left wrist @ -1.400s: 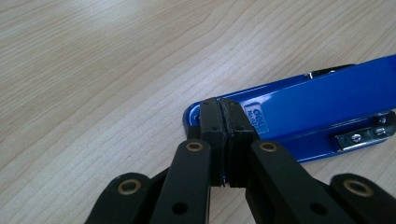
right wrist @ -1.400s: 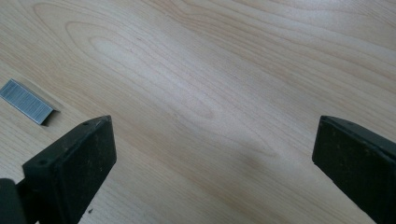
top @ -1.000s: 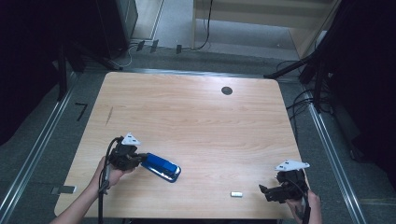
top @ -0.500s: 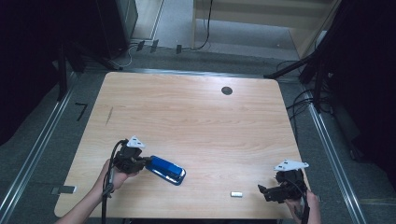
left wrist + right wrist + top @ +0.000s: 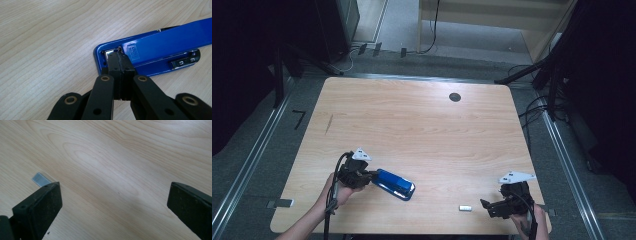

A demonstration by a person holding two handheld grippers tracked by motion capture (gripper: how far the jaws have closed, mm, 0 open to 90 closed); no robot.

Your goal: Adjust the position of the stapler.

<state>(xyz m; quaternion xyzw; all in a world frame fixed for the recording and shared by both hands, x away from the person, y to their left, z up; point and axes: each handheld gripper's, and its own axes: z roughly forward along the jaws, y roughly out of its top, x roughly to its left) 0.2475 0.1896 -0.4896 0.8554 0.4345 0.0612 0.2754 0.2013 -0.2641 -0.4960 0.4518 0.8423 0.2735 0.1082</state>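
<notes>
- Currently, a blue stapler point(image 5: 394, 184) is seen lying flat on the wooden table point(image 5: 422, 125), near the front-left part, with its long axis running diagonally from upper left to lower right in the high view.
- Left gripper point(image 5: 371, 176) is held by the person's left hand point(image 5: 338, 189) at the stapler's left end; its cable trails down past the hand toward the table's front edge.
- In the left gripper view, the left gripper point(image 5: 119, 58) is seen clenched, jaws pressed together pad to pad with no gap, and the joined tips are placed against the rear end of the stapler point(image 5: 155, 51), at the metal part inside the blue base.
- Whether anything is pinched between the tips cannot be told; the stapler body itself is not enclosed by the jaws.
- Right gripper point(image 5: 490, 205) is held low over the front-right corner of the table, pointing left, well apart from the stapler.
- In the right gripper view, its jaws are seen spread wide and released, with bare wood between them.
- A small silvery strip of staples point(image 5: 465, 207) is seen lying flat on the table just left of the right gripper; in the right gripper view the strip point(image 5: 40, 179) is partly hidden behind one jaw tip, outside the gap.
</notes>
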